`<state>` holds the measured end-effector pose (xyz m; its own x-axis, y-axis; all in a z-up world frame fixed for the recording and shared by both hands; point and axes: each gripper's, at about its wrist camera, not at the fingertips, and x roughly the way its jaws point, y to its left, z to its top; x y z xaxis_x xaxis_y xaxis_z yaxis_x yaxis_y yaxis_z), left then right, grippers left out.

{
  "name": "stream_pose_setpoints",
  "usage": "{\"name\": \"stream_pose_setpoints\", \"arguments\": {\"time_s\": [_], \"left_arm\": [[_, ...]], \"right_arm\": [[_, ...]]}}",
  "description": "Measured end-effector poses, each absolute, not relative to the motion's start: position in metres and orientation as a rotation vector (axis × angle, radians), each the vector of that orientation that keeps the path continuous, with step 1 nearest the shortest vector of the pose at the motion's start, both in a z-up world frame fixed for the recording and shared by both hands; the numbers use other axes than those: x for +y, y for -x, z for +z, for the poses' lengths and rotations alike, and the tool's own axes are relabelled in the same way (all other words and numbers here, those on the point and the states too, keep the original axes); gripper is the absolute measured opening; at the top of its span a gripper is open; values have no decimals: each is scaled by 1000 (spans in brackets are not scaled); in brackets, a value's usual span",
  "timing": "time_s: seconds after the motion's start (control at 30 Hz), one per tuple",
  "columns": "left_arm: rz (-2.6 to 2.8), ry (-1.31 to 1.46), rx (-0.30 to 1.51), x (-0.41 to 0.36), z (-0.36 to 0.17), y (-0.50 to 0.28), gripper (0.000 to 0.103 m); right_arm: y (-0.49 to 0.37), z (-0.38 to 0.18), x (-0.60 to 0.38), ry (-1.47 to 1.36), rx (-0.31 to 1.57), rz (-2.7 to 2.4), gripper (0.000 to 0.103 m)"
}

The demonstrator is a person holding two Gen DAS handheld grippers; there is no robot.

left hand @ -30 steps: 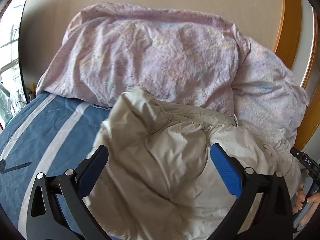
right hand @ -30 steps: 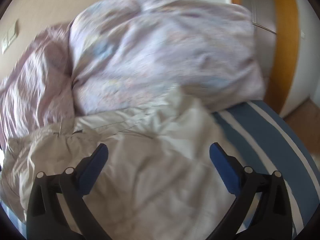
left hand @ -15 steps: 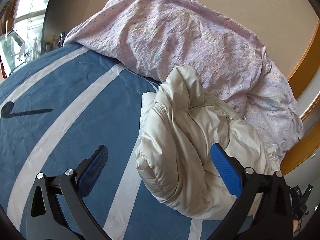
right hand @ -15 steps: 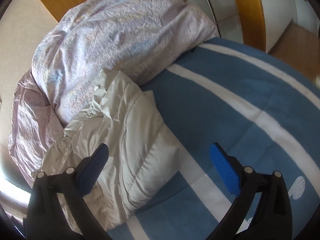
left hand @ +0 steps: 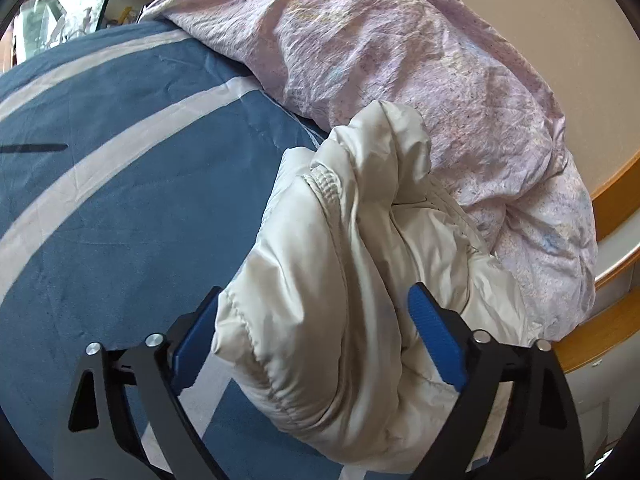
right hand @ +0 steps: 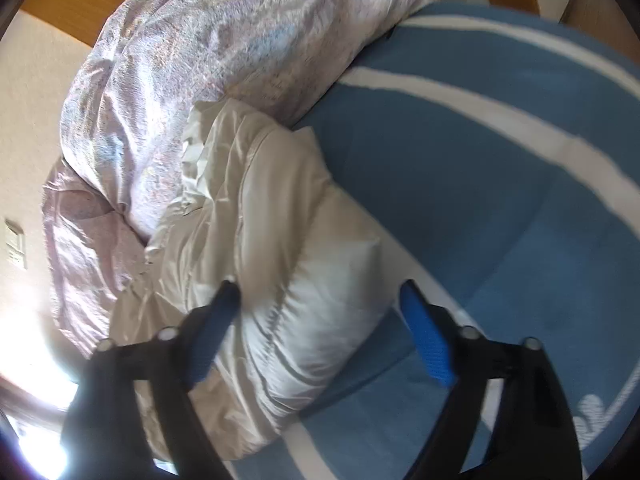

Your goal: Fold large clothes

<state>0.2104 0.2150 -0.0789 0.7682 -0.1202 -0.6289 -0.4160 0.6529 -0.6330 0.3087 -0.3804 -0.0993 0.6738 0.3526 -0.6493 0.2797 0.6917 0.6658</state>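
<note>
A cream puffy jacket (left hand: 352, 264) lies bunched on the blue bed cover, leaning against a pink duvet. It also shows in the right wrist view (right hand: 272, 264). My left gripper (left hand: 316, 320) is open, its blue pads on either side of the jacket's near end, which bulges between them. My right gripper (right hand: 320, 312) is open over the jacket's near end, with its left pad (right hand: 216, 320) over the cream fabric and its right pad (right hand: 428, 344) above the bed cover.
The blue bed cover with white stripes (left hand: 120, 200) spreads left of the jacket, and right of it in the right wrist view (right hand: 500, 200). A crumpled pink duvet (left hand: 420, 72) lies behind. A wooden bed frame (left hand: 612, 192) and beige wall stand beyond.
Both grippers pulled back from close over the jacket, then came in again around its near end. The jacket itself stays bunched in place; both grippers stay open.
</note>
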Motion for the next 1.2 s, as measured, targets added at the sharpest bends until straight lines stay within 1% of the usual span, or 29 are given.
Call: {"name": "stream_pose_setpoints", "arguments": {"time_s": [0.03, 0.07, 0.1, 0.13, 0.17, 0.2, 0.23, 0.33, 0.47, 0.63, 0.73, 0.8, 0.9, 0.93, 0.97, 1.0, 1.03, 1.07, 1.17, 1.2], "left_arm": [[172, 906, 692, 217, -84, -212, 77], [164, 939, 686, 219, -87, -213, 72], [164, 964, 675, 220, -89, -213, 63], [160, 981, 660, 221, -89, -213, 52], [150, 992, 645, 221, -88, -212, 46], [130, 1007, 625, 222, -87, -210, 35], [118, 1014, 616, 223, -86, -209, 29], [97, 1016, 586, 226, -81, -203, 21], [91, 1004, 541, 233, -69, -177, 20], [79, 1018, 518, 250, -61, -121, 20], [89, 1038, 517, 263, -63, -82, 20], [94, 1058, 516, 269, -66, -61, 20], [105, 1088, 510, 277, -69, -39, 20], [110, 1093, 510, 279, -71, -35, 20], [115, 1089, 511, 279, -72, -34, 21], [119, 1082, 517, 279, -73, -36, 22], [131, 1071, 528, 278, -74, -38, 24], [137, 1068, 533, 277, -75, -38, 25], [154, 1055, 539, 277, -77, -39, 32], [161, 1049, 539, 277, -76, -39, 35]], "right_arm": [[-310, -101, -380, -852, 850, 64, 60], [-310, -100, -379, -858, 842, 69, 50], [-309, -98, -377, -852, 829, 82, 45], [-307, -95, -376, -846, 815, 97, 37], [-305, -92, -376, -845, 804, 108, 32], [-302, -88, -375, -846, 787, 132, 30], [-299, -85, -375, -841, 774, 147, 28], [-290, -74, -371, -819, 751, 182, 25], [-272, -62, -365, -783, 746, 251, 24], [-227, -58, -351, -651, 791, 345, 24], [-198, -61, -343, -575, 818, 378, 25], [-181, -59, -336, -502, 823, 385, 30], [-164, -54, -329, -406, 848, 381, 40], [-160, -50, -327, -365, 840, 352, 52], [-157, -45, -326, -321, 813, 301, 68], [-151, -36, -327, -257, 758, 219, 75], [-145, -25, -328, -194, 696, 134, 79], [-143, -19, -329, -167, 663, 92, 79], [-143, 0, -316, -107, 599, 84, 79], [-145, 5, -305, -87, 591, 112, 79]]}}
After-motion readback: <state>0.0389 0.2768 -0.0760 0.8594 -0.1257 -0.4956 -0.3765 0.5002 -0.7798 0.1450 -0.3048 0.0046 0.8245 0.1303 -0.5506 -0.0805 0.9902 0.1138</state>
